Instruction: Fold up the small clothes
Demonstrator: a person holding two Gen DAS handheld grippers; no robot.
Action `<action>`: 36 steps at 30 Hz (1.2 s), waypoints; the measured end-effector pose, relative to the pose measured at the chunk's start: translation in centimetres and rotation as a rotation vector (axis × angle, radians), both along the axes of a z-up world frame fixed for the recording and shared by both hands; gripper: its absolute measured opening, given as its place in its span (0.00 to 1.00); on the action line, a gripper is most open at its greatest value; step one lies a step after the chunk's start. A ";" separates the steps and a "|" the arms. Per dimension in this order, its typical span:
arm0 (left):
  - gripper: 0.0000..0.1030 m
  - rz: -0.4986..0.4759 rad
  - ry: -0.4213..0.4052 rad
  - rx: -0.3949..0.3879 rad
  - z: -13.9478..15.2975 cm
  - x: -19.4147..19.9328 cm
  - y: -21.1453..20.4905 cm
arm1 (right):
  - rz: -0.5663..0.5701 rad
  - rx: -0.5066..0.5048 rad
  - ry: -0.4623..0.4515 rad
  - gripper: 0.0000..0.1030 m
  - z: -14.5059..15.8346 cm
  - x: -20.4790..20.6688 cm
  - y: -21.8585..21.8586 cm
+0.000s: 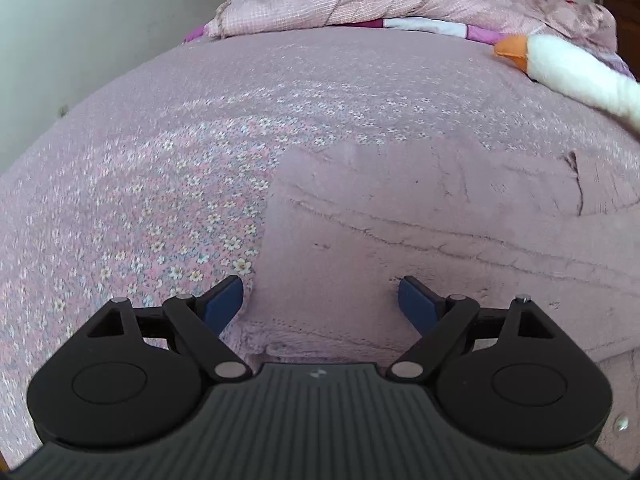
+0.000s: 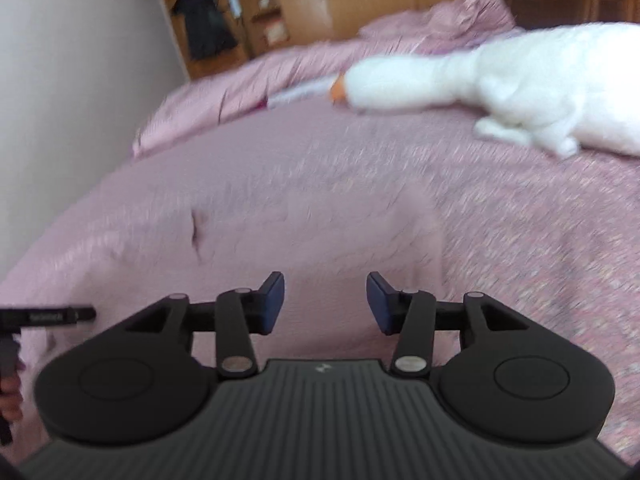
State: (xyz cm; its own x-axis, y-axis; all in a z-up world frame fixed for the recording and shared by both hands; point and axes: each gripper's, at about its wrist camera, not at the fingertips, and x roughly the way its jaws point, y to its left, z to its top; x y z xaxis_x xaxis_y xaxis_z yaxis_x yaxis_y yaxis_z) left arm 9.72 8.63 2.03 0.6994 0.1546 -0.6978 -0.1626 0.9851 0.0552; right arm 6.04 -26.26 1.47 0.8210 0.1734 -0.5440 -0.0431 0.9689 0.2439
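Left gripper [image 1: 321, 300] angled down over bed, jaws wide, nothing held; pink fleece garment [image 1: 420, 232] spread flat beneath, near edge between pads. Right gripper [image 2: 325, 300] tilted down, jaws partly apart, empty, above same garment [image 2: 304, 232]. Small logo on gripper bodies, unreadable. Floral bedspread [image 1: 160, 208] beyond. White plush goose [image 2: 500, 80] cut off at right. Right view motion-blurred.

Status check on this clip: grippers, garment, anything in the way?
Left gripper open, right gripper open, both empty. Fuzzy mauve-pink garment flat on floral bedspread. White plush goose lies clear, beyond.
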 end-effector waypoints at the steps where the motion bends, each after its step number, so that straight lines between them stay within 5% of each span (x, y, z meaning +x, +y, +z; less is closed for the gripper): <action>1: 0.87 0.005 0.000 -0.003 0.2 -0.1 0.2 | -0.003 -0.021 0.029 0.45 -0.7 0.5 0.1; 22: 0.87 -0.118 -0.014 0.019 5.4 -10.7 0.5 | 0.134 -0.054 0.030 0.47 2.8 -6.4 1.9; 29: 0.87 -0.185 0.002 0.041 5.2 -14.4 -0.5 | 0.191 -0.023 0.045 0.47 2.9 -9.8 2.7; 36: 0.87 -0.247 0.034 0.065 3.7 -17.6 -1.2 | 0.254 -0.100 0.060 0.47 2.4 -13.0 3.3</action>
State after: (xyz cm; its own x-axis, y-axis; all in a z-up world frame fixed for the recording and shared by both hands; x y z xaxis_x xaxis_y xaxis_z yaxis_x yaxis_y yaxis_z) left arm -7.90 7.40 5.78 0.6981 0.0272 -0.7155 0.0860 0.9889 0.1215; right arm -6.99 -23.01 3.89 0.7238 0.3122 -0.6153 -0.2759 0.9483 0.1566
